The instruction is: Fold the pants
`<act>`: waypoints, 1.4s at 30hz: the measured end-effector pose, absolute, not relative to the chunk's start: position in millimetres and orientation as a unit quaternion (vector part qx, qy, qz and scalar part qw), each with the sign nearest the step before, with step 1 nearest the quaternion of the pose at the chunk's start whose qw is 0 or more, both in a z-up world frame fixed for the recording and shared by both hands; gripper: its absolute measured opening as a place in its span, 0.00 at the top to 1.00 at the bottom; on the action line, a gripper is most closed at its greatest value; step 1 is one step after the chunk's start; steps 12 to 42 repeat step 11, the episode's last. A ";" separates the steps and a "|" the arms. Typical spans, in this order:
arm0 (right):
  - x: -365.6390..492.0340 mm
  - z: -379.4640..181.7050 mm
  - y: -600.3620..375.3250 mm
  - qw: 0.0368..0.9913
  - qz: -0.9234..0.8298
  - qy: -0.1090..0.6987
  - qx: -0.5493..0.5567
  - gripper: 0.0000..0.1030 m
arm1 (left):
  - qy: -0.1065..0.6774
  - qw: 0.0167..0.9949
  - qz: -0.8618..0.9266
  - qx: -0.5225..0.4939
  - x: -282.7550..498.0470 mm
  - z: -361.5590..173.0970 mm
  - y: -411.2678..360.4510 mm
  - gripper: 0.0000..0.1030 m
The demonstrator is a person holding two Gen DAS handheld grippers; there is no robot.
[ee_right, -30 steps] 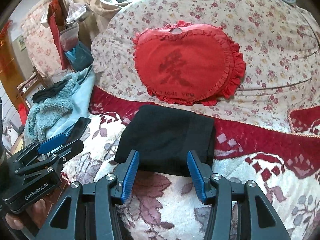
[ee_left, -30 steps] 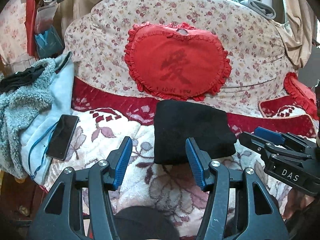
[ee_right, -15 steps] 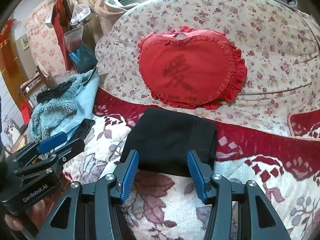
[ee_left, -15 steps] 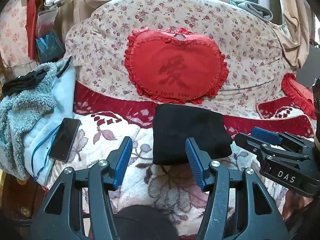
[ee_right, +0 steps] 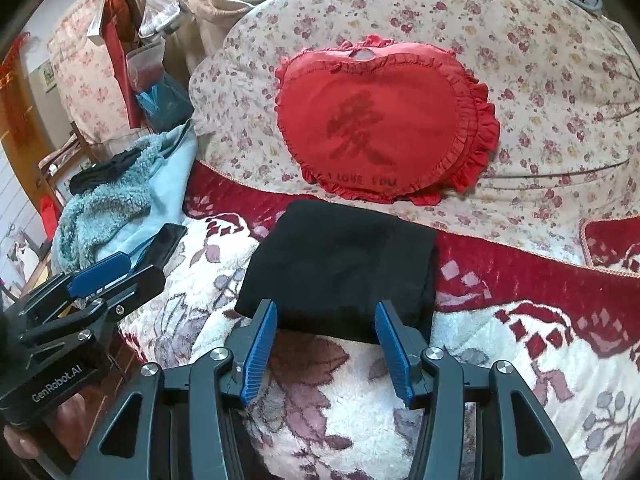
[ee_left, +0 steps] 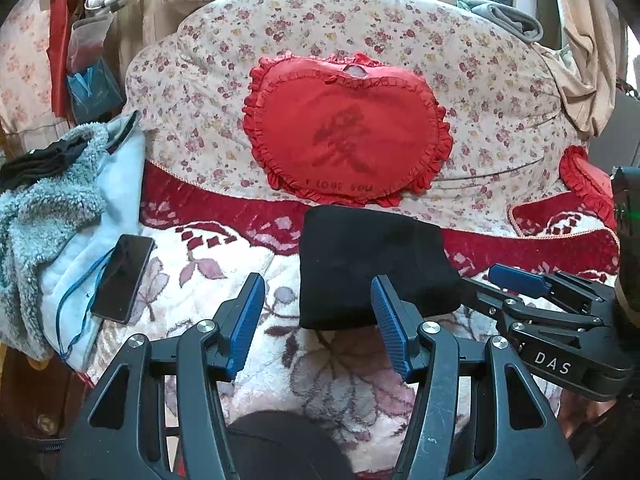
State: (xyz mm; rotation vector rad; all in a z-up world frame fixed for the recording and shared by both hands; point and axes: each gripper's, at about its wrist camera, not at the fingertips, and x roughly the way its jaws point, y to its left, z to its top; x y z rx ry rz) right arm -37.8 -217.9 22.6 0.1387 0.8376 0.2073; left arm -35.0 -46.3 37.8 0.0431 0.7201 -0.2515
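Note:
The black pants [ee_left: 372, 264] lie folded into a compact rectangle on the floral blanket, also seen in the right wrist view [ee_right: 340, 268]. My left gripper [ee_left: 316, 312] is open and empty, held just short of the pants' near edge. My right gripper [ee_right: 326, 332] is open and empty, also just short of the near edge. The right gripper shows at the right of the left wrist view [ee_left: 516, 280]; the left gripper shows at the left of the right wrist view [ee_right: 112, 268]. Neither touches the pants.
A red heart cushion [ee_left: 348, 140] leans on a floral pillow behind the pants. A black phone [ee_left: 124, 272] with a blue cable lies on a light blue fleece garment [ee_left: 52, 208] at the left. A second red cushion [ee_left: 588, 184] sits at the right.
Both grippers have drawn back slightly from the folded pants and stayed open. The pants have not moved.

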 end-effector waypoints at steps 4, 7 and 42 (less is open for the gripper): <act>-37.8 22.0 -219.4 0.906 0.099 0.406 0.069 0.52 | 0.352 0.928 -0.123 0.020 -33.9 37.1 -45.4 0.46; -37.6 21.6 -221.6 0.906 0.097 0.407 0.071 0.52 | 0.341 0.933 -0.118 0.019 -34.6 38.6 -44.4 0.46; -37.1 19.4 -225.1 0.905 0.093 0.409 0.072 0.52 | 0.344 0.932 -0.114 0.018 -32.5 38.0 -42.4 0.46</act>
